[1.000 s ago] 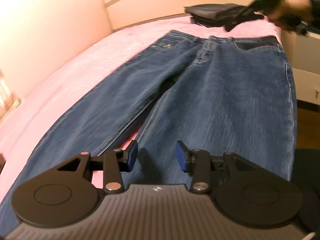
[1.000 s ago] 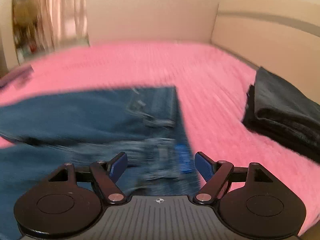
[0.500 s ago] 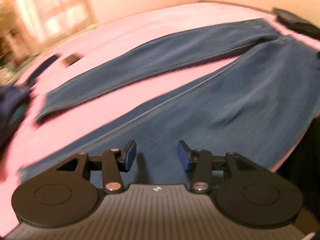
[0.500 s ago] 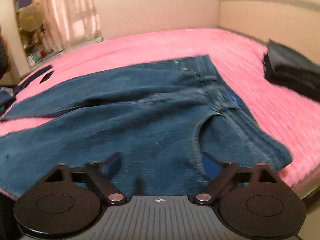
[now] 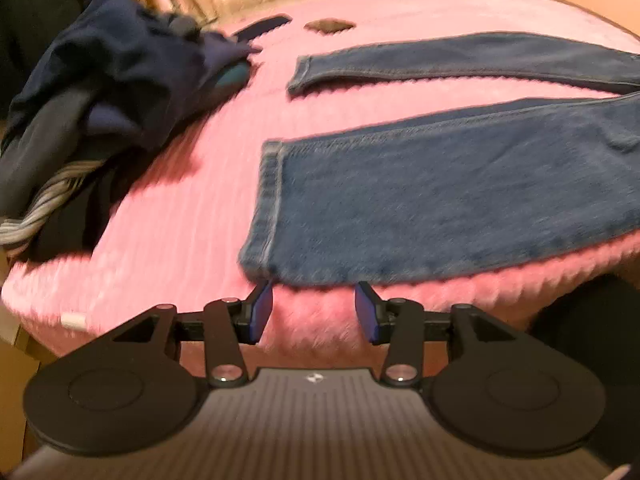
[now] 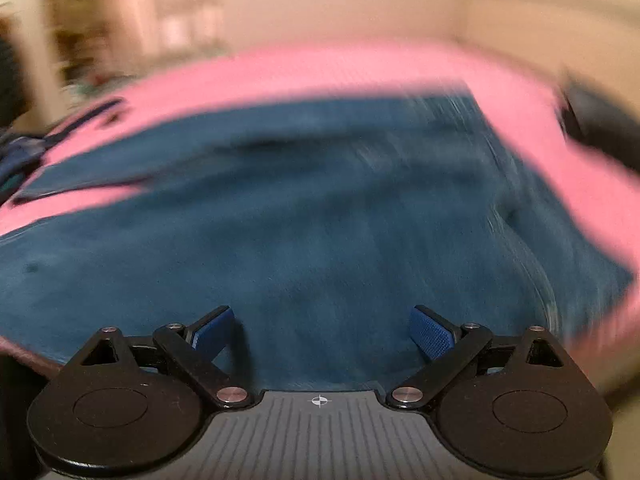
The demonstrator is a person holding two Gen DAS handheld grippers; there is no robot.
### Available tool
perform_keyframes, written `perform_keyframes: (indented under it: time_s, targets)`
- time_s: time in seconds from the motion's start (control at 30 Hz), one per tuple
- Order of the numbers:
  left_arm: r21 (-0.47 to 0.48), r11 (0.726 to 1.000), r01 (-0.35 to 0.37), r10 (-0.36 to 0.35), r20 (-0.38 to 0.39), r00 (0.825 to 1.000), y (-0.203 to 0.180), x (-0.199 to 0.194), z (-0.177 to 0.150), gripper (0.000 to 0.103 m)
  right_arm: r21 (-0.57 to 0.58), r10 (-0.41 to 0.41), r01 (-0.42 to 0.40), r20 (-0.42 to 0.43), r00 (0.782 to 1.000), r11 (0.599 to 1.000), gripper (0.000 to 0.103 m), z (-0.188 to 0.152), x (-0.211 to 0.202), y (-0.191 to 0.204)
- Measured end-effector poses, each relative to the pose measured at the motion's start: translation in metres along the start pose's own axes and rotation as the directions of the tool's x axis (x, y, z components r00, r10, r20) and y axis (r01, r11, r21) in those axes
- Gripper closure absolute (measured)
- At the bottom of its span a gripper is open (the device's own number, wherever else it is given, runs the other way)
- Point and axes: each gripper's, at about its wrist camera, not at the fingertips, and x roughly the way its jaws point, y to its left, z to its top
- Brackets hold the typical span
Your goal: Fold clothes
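1. Denim fills the centre and right of the left wrist view: the jeans (image 5: pixel 460 200) lie flat on the pink bedspread (image 5: pixel 168 216), both legs running from the right edge toward the middle, with the near leg's hem (image 5: pixel 268 208) just above my left gripper (image 5: pixel 314 312). Its jaws stand apart with nothing between them, the left blue pad almost at the hem's lower corner. A heap of dark unfolded clothes (image 5: pixel 104 72) sits in the upper left of the frame.

2. In the right wrist view, which is badly smeared, the jeans (image 6: pixel 320 216) cover the middle of the frame, and my right gripper (image 6: pixel 322 330) hangs low over what I take to be the seat or waist end. Its jaws are wide apart and empty. A dark folded stack (image 6: pixel 600 128) shows at the right edge, too blurred to describe further.

3. I judge this as the reach before the 1st fold: 2 grippers at opposite ends of the near leg, neither holding cloth yet.

4. Next I would need to pinch the hem corner with the left and the waist edge with the right, then carry the near leg over the far leg, keeping the 2 ends level so the denim does not twist.
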Motion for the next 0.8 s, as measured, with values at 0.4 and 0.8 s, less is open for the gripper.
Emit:
perform_keyframes:
  time_s: [0.4,0.8]
  targets:
    - [0.063,0.993,0.101,-0.105,0.075,0.992,-0.047,0.011,0.034,0.06,0.251,-0.251,0.236,0.026,0.968,0.939,0.007,-0.003,-0.051,-0.085]
    - [0.092,0.988,0.125,-0.127,0.007,0.992,-0.068,0.03,0.037,0.058,0.108,-0.102,0.096,0.049,0.994,0.989,0.006,0.013,-0.044,-0.041]
